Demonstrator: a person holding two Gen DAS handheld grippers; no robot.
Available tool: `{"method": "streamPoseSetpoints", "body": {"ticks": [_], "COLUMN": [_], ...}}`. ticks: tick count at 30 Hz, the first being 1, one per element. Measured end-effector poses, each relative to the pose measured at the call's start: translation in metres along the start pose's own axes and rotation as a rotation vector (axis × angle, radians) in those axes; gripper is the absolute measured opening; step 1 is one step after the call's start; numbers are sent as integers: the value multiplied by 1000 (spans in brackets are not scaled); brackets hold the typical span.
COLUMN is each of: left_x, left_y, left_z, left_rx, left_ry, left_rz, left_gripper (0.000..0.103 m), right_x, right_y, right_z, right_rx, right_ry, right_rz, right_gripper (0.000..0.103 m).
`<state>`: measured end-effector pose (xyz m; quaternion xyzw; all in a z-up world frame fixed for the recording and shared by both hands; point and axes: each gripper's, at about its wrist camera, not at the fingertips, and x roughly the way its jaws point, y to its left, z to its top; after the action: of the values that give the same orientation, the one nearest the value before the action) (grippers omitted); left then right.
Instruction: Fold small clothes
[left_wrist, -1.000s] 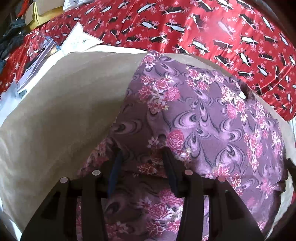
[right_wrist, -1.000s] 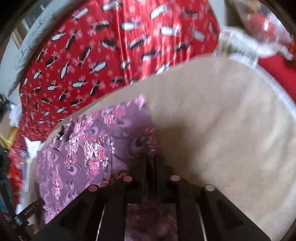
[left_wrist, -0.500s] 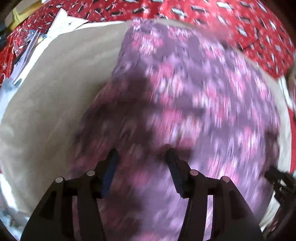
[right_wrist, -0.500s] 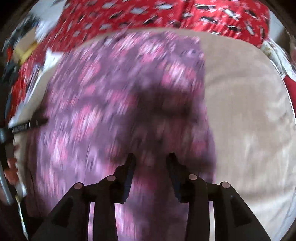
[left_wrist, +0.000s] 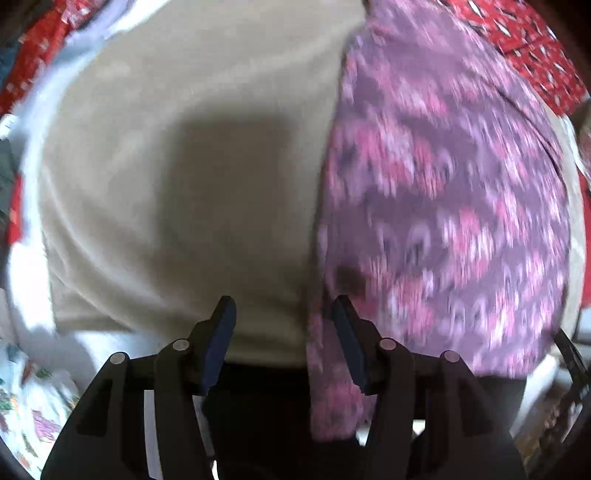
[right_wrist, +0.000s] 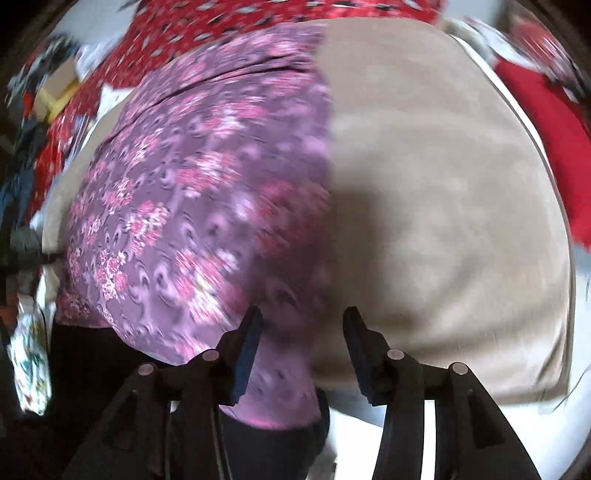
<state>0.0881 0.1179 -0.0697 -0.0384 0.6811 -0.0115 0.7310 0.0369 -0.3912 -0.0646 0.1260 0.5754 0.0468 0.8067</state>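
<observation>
A purple garment with pink flowers lies spread on a beige cloth-covered surface; both views are motion-blurred. In the left wrist view it fills the right half, and its near edge hangs over the front edge beside my left gripper, which is open and empty above the beige cloth. In the right wrist view the garment fills the left half. My right gripper is open and empty, above the garment's right edge where it meets the beige cloth.
Red patterned fabric lies behind the beige surface, and also shows in the left wrist view. A plain red item sits at the right. White printed cloth is at the lower left. Clutter stands far left.
Both grippers have let go of the garment and opened. They have pulled back toward the near edge, the left shifting left and the right shifting right. The garment now lies flat.
</observation>
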Motion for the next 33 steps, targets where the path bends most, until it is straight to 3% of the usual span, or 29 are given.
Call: {"method": "streamPoseSetpoints", "body": {"ticks": [4,7,9,10,11,12,14,16,22,27,33], "left_x": [18,24,25,26,26,25,21,7,-37,-64,-78], "left_y": [-8,-20,-29,-32,-38,-38,-37,-34,-24,-15,-18], "left_z": [-22,-35,-40,-43,-47,-50,-53,-53,-47,-14,27], "left_rx": [36,75,102,116,126,123,120,104,65,39,-50], "left_ry": [70,64,31,27,27,13,-4,-10,-64,-118,-154], "left_rz": [-129,-139,-109,-91,-82,-83,-99,-166,-386,-475,-523], "left_gripper": [53,53,28,2,3,3,3,3,3,3,3], "right_x": [14,27,33,33,32,27,16,4,-43,-63,-67], "right_y": [-13,0,13,15,21,26,35,39,43,48,42], "right_z": [-24,-36,-42,-46,-47,-48,-47,-47,-34,-9,25], "right_rx": [110,114,49,22,-16,-45,-83,-97,-2,65,135], "right_ry": [13,31,40,41,35,18,-14,-38,-174,-267,-315], "right_rz": [124,209,181,162,142,143,144,164,351,464,543], "right_gripper": [50,50,44,36,16,9,9,9,8,8,8]}}
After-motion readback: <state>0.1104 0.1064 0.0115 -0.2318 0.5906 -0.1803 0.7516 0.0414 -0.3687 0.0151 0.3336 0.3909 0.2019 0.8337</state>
